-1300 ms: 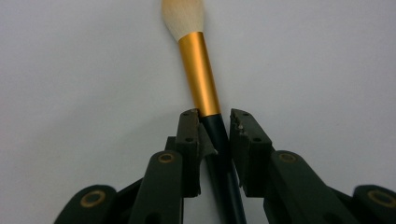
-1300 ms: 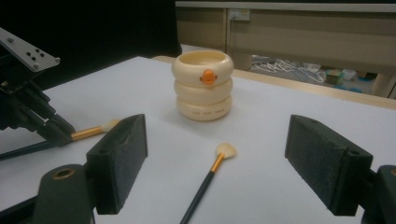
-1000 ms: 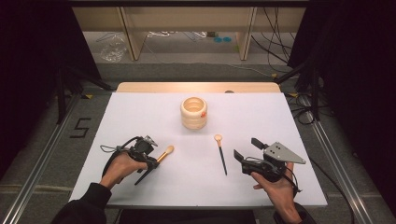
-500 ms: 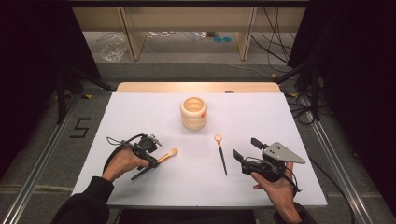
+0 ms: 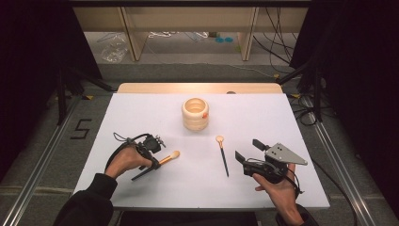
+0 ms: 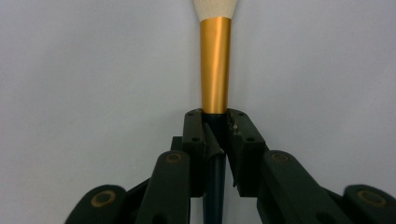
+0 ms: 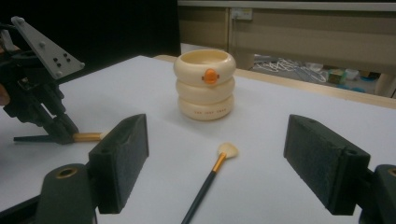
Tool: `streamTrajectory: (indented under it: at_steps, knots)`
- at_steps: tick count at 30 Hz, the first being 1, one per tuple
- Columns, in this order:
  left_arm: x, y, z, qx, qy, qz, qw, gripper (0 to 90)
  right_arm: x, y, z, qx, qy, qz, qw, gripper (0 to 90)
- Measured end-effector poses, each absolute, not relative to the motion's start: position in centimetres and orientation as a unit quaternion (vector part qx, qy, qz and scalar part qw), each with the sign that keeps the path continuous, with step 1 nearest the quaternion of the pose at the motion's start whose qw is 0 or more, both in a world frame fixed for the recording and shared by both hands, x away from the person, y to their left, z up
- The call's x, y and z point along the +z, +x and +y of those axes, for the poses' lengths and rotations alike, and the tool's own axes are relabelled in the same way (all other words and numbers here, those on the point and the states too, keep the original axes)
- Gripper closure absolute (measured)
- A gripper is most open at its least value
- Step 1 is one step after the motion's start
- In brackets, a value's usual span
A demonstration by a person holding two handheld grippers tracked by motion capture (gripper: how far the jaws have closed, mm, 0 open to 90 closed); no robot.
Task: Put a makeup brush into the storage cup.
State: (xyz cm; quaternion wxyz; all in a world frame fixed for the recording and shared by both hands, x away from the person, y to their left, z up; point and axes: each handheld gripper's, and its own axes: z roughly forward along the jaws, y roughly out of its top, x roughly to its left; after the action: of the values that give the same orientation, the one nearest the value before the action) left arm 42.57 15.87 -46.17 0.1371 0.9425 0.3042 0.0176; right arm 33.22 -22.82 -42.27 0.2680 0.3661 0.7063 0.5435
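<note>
The gold-ferruled makeup brush [image 6: 215, 65] lies low over the white counter [image 5: 141, 113], clamped between the jaws of the left hand-held gripper [image 5: 153, 149], which grip its dark handle just behind the ferrule; the bristle head points away from the hand toward the counter's middle. From the high view the handle's tail sticks out behind the jaws toward the person. The likely destination is the cream ringed cup with the orange duck bill [image 5: 195, 113], standing upright farther back near the centre and well apart from the brush. To do this step well, the person should lift the brush clear of the counter, tip it so one end points down, and lower it through the cup's mouth without knocking the rim, since the cup looks light and could tip. The slimmer second brush [image 5: 222, 153] lies flat between the two hands. The right hand-held gripper [image 5: 248, 151] hovers near it with jaws spread wide, holding nothing.
</note>
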Motion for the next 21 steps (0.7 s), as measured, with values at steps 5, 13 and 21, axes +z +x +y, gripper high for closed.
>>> streamTrajectory:
  at_steps: [5, 13, 21]
  knots:
    - [-46.2, 42.8, 16.0, 0.013, 0.947, 0.291, 0.136, 78.1, -42.3, 33.1, -22.7, 0.541, 0.376, 0.707, 0.257, 23.3]
    - [-45.9, 42.8, 16.2, 0.024, 0.949, 0.284, 0.135, 78.2, -42.3, 33.1, -22.7, 0.547, 0.373, 0.704, 0.256, 23.4]
    - [-45.2, 42.9, 16.9, 0.032, 0.943, 0.290, 0.160, 78.3, -42.2, 33.1, -22.7, 0.541, 0.376, 0.707, 0.257, 23.3]
